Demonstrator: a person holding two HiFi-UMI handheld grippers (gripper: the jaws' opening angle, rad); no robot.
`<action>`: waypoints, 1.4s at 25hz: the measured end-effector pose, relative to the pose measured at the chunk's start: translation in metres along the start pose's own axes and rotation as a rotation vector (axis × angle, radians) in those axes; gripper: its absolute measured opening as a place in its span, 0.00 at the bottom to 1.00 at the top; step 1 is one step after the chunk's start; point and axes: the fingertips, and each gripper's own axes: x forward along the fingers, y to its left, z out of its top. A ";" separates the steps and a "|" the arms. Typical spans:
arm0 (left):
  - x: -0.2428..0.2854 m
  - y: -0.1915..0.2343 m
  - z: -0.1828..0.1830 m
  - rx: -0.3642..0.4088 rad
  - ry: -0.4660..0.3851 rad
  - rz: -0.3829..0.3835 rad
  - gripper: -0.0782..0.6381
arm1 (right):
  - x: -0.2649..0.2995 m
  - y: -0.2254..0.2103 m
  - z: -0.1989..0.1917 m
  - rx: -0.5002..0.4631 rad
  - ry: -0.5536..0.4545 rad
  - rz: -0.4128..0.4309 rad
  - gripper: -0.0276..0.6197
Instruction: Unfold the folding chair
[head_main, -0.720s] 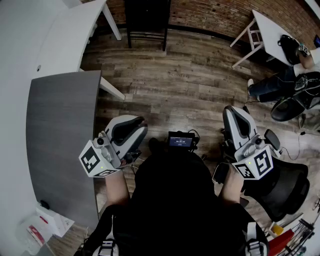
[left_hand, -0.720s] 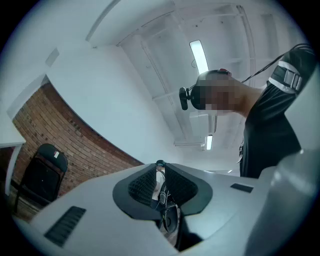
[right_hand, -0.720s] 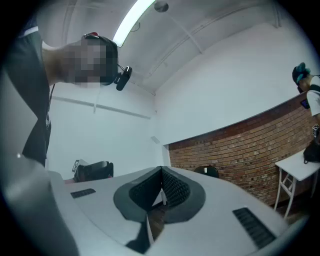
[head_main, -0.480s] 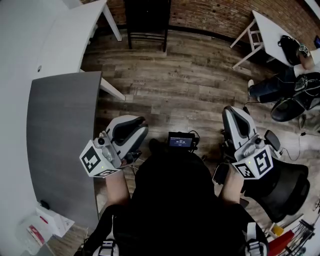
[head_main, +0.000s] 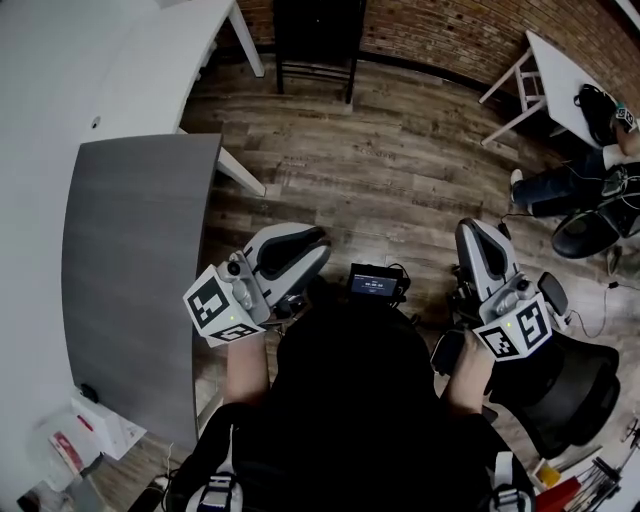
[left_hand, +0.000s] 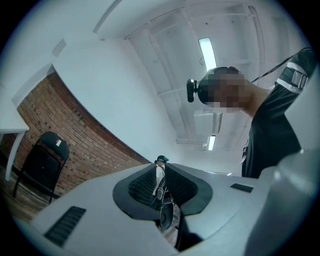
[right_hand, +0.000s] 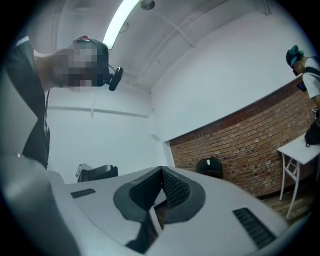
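**Risks.** The grey rectangular table (head_main: 130, 270) lies just beside your left gripper (head_main: 318, 245). A wide swing as you set off could strike its edge. That gripper's jaws stand barely apart, leaving a thin slit with nothing in it.

The black folding chair (head_main: 315, 40) stands folded and upright against the red brick wall (head_main: 440, 35). It is well apart from both grippers, across the wood-plank floor (head_main: 380, 160). My judgement is that the task has not begun and the approach comes first. Jaws this narrow will not admit the chair's frame. If you arrive like this, you may shove the chair along the wall or tip it over.

Your right gripper (head_main: 470, 228) has its jaws fully together and holds nothing, so the same fault applies.

The black mesh office chair (head_main: 570, 385) sits just beside your right arm and could snag you as you step off. The seated person's legs (head_main: 560, 180) lie further right, so keep clear of them.

**Containers.** None bears on the task. The white packets (head_main: 85, 445) at lower left are too small to tell their contents.
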 end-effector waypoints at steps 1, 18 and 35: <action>0.001 0.002 -0.003 -0.013 0.006 0.008 0.20 | 0.001 -0.001 -0.003 0.019 0.003 0.006 0.07; 0.039 0.027 -0.062 -0.209 0.131 0.094 0.20 | 0.025 -0.036 -0.049 0.394 0.032 0.056 0.07; 0.109 0.023 -0.075 -0.218 0.130 0.143 0.20 | 0.009 -0.111 -0.036 0.563 -0.070 0.086 0.08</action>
